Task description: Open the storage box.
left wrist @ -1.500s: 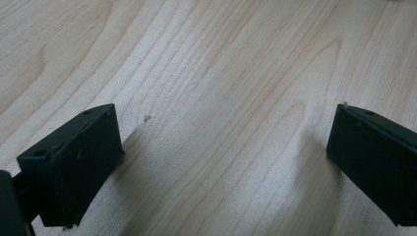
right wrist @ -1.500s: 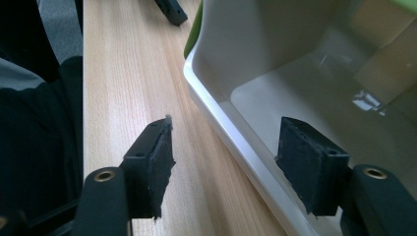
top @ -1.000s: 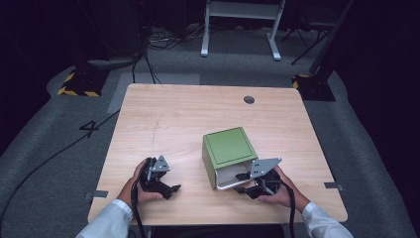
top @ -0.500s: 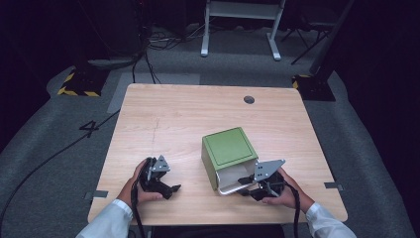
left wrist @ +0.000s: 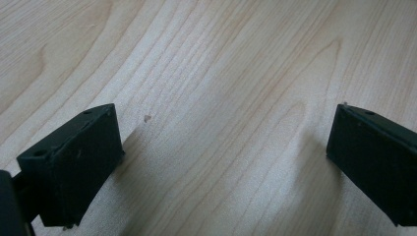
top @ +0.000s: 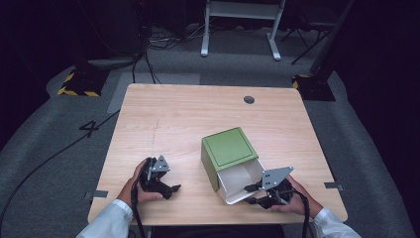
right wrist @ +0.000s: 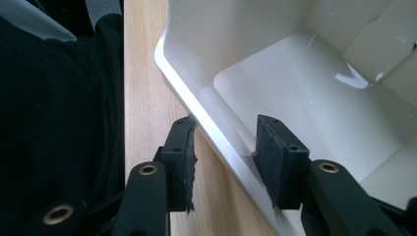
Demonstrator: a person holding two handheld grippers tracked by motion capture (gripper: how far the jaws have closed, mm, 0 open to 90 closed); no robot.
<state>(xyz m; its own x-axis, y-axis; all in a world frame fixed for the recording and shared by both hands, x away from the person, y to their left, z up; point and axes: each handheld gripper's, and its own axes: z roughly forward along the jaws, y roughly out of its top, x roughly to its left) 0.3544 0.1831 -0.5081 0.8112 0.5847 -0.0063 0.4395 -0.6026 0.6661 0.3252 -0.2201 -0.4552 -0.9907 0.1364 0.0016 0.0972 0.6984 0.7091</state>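
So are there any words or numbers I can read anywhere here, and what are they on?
"4": a big dark number on the grey floor, left of the table.
The green box and its white drawer carry no words that I can see.

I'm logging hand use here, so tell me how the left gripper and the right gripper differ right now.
The left gripper has its jaws wide open over bare wooden table; the right gripper is shut on the front wall of the white drawer, one jaw inside, one outside. The left sits apart from the green box; the right is at its drawer. Both are hand-held with black jaws.
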